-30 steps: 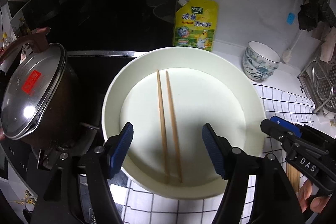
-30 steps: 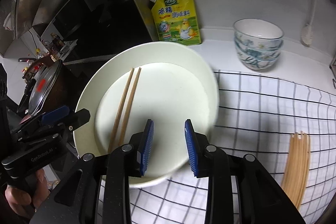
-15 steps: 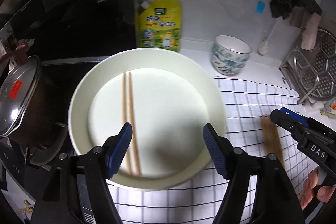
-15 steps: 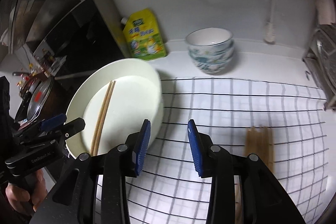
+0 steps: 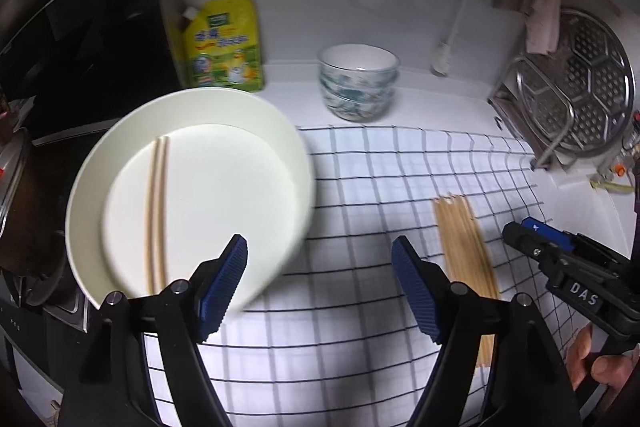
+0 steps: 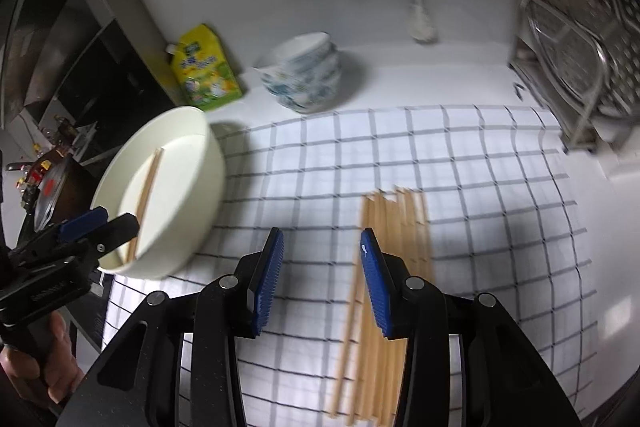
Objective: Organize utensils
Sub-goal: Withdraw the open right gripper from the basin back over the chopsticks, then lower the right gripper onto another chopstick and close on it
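A large white plate (image 5: 120,155) stands at the left edge of a checked cloth (image 5: 360,187) and holds a pair of wooden chopsticks (image 5: 156,211). It also shows in the right wrist view (image 6: 192,195), with the pair (image 6: 146,187) in it. A bundle of several wooden chopsticks (image 6: 384,267) lies on the cloth (image 6: 480,167); it shows in the left wrist view (image 5: 464,247) too. My left gripper (image 5: 320,279) is open and empty above the cloth, just right of the plate. My right gripper (image 6: 322,267) is open and empty above the bundle's left side.
Stacked patterned bowls (image 5: 358,83) and a yellow seasoning pouch (image 5: 224,45) stand at the back by the wall. A metal rack with a steamer tray (image 5: 580,87) is at the right. A lidded pot (image 6: 48,195) sits on the dark stove at the left.
Both grippers have swung right, from over the plate to over the checked cloth. The right gripper has opened wider and now hangs over the chopstick bundle.
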Demonstrator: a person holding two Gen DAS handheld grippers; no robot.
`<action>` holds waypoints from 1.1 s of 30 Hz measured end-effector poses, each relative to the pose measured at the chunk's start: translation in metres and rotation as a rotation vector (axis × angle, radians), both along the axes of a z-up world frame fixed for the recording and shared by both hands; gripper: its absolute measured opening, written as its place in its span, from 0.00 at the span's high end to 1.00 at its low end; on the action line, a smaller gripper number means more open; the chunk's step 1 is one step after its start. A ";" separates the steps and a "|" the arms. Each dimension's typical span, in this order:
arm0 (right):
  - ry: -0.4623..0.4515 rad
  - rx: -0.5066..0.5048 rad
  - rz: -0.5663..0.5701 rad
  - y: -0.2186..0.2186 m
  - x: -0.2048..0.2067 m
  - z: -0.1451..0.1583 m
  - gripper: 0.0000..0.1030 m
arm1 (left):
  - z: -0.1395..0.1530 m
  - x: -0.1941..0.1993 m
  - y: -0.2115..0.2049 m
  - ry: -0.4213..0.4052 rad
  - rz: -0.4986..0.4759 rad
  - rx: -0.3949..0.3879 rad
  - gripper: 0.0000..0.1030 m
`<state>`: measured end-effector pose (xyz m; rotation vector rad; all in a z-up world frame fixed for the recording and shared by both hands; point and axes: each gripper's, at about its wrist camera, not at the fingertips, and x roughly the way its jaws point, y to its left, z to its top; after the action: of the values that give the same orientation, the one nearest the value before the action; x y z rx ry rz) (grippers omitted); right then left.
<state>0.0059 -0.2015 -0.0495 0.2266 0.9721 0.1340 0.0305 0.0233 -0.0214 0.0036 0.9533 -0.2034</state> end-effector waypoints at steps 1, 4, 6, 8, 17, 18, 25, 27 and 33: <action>0.006 -0.002 -0.004 -0.005 -0.002 -0.003 0.63 | -0.001 -0.002 -0.007 0.002 -0.007 -0.001 0.29; 0.037 -0.005 -0.020 -0.025 -0.010 -0.015 0.62 | -0.005 -0.006 -0.028 0.011 -0.025 0.001 0.28; 0.053 -0.009 -0.026 -0.034 -0.014 -0.023 0.62 | -0.009 -0.010 -0.039 0.017 -0.035 0.003 0.28; 0.068 -0.017 -0.027 -0.041 -0.018 -0.030 0.62 | -0.013 -0.012 -0.052 0.027 -0.045 0.004 0.25; 0.129 -0.033 -0.027 -0.063 -0.028 -0.066 0.61 | -0.040 -0.021 -0.085 0.074 -0.064 0.030 0.22; 0.134 -0.040 -0.027 -0.064 -0.029 -0.070 0.61 | -0.043 -0.022 -0.088 0.079 -0.066 0.032 0.22; 0.157 -0.056 -0.018 -0.067 -0.030 -0.088 0.61 | -0.067 -0.026 -0.100 0.113 -0.073 0.067 0.21; 0.160 -0.058 -0.017 -0.067 -0.030 -0.092 0.61 | -0.071 -0.027 -0.103 0.115 -0.073 0.077 0.21; 0.163 -0.086 -0.009 -0.064 -0.029 -0.097 0.61 | -0.085 -0.029 -0.104 0.141 -0.066 0.083 0.21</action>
<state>-0.0231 -0.2660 -0.1469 0.1645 1.1362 0.0664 0.0014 -0.0805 -0.1064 0.0983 1.1028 -0.2277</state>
